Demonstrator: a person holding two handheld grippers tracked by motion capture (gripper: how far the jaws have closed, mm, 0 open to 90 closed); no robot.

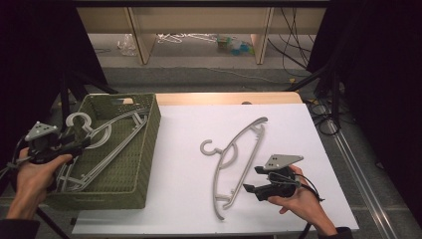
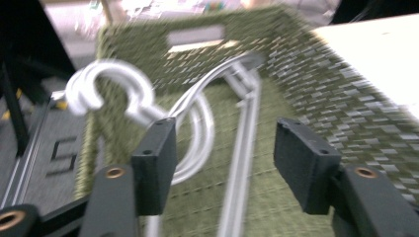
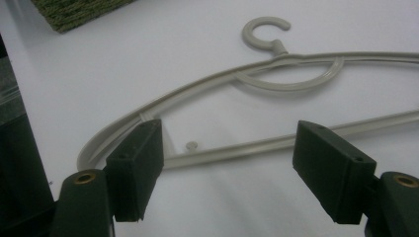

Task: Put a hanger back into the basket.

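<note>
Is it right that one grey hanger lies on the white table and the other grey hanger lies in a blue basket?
Not quite: the basket is green, not blue, as the high view shows. One grey hanger does lie on the white table, and the other hanger lies in that basket.

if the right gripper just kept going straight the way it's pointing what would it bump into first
Most likely the grey hanger lying flat on the white table. The right gripper points across at it with open fingers, and the hanger's lower bar and curved end lie straight ahead. Depth is hard to judge, so it may pass just over.
</note>
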